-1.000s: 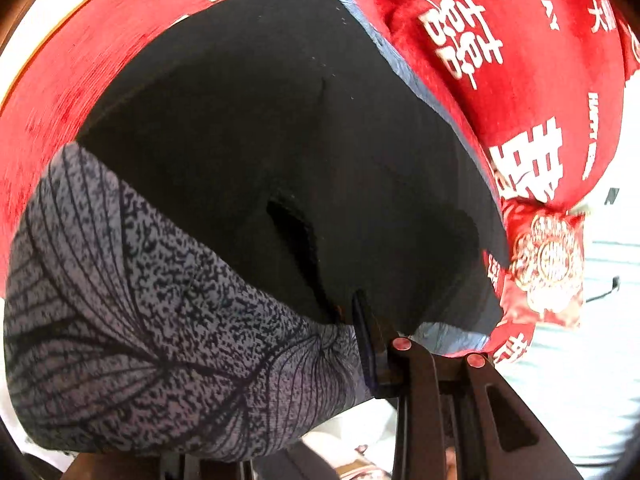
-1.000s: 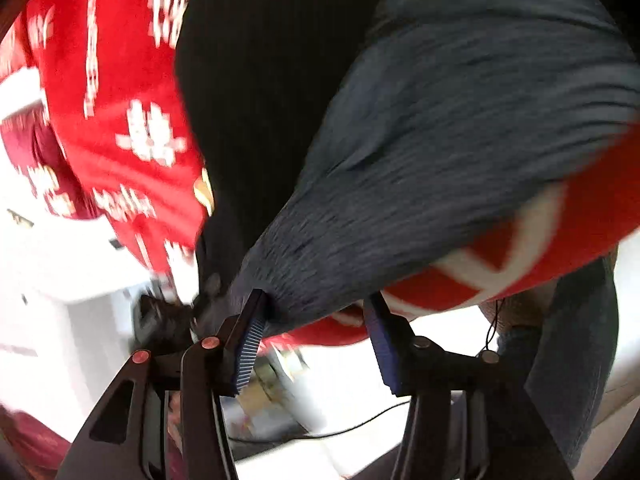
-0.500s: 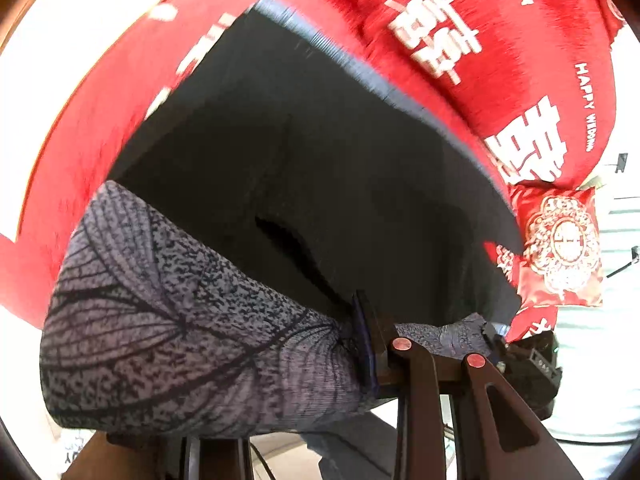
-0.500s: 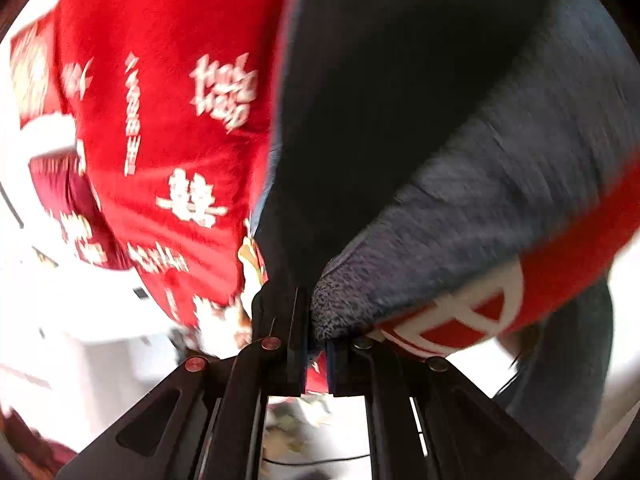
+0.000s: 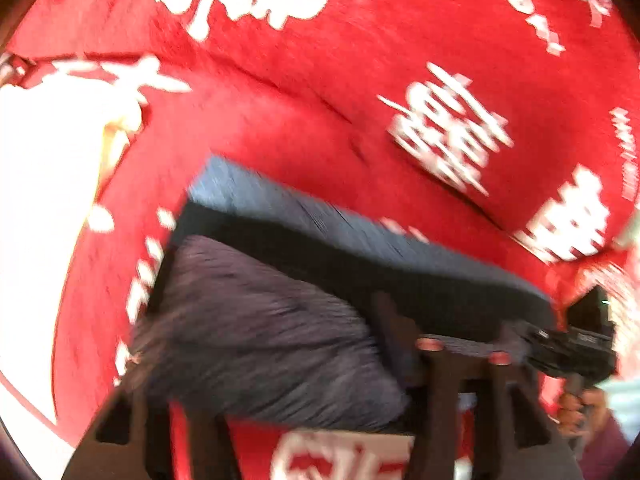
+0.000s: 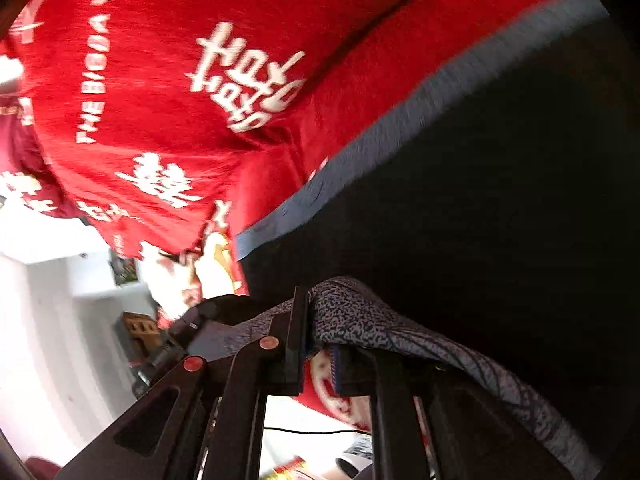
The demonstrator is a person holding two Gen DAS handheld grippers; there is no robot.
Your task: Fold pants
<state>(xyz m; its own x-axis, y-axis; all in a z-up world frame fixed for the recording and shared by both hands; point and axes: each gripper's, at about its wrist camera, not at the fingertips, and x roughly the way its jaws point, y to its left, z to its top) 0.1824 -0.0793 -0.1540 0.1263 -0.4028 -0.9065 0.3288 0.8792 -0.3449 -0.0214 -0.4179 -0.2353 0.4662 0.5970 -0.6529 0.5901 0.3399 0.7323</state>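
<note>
The pants [image 5: 360, 276] are black with a blue-grey hem band and a grey patterned inner side; they lie on a red bedspread [image 5: 320, 100]. My left gripper [image 5: 404, 344] is shut on the grey patterned edge of the pants [image 5: 260, 332], held low over the black part. My right gripper [image 6: 316, 332] is shut on the same patterned edge [image 6: 360, 320], with the black pants [image 6: 480, 200] beyond it. The right gripper also shows in the left wrist view [image 5: 568, 348], holding the far end of the edge. The left view is blurred.
The red bedspread [image 6: 160, 100] with white lettering covers the bed. A red cushion [image 5: 616, 292] lies at the right. White furniture and a box [image 6: 140, 328] stand beyond the bed's edge on the left of the right wrist view.
Both grippers have carried the patterned edge forward over the black pants and lower toward the bed. The right gripper closed on the edge within the last second.
</note>
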